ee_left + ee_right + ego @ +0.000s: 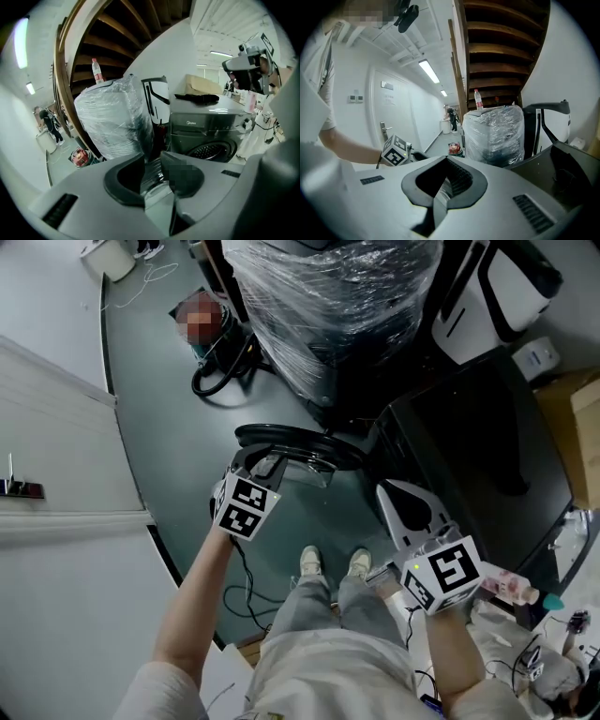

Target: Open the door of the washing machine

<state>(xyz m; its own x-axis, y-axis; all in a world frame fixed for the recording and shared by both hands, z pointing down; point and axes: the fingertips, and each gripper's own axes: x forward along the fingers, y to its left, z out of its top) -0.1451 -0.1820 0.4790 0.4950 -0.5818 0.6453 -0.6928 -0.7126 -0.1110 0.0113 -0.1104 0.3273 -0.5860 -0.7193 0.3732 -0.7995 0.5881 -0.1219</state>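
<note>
The dark washing machine [469, 456] stands at the right of the head view, its front facing left. Its round black door [291, 442] juts out from the front, swung open. In the left gripper view the machine's front [206, 124] and the perforated drum opening [208, 150] show. My left gripper [267, 465] hovers right at the door's near rim; its jaws [152, 174] stand apart with nothing between them. My right gripper [389, 493] hangs in front of the machine, off the door, and its pads [457, 180] meet with nothing held.
A bulky plastic-wrapped item [328, 306] stands beyond the door, with a bottle [96, 70] on top. A white appliance [497, 287] and a cardboard box [581, 427] flank the washer. A black cable [220, 381] lies on the floor. My feet [333, 563] are below the door.
</note>
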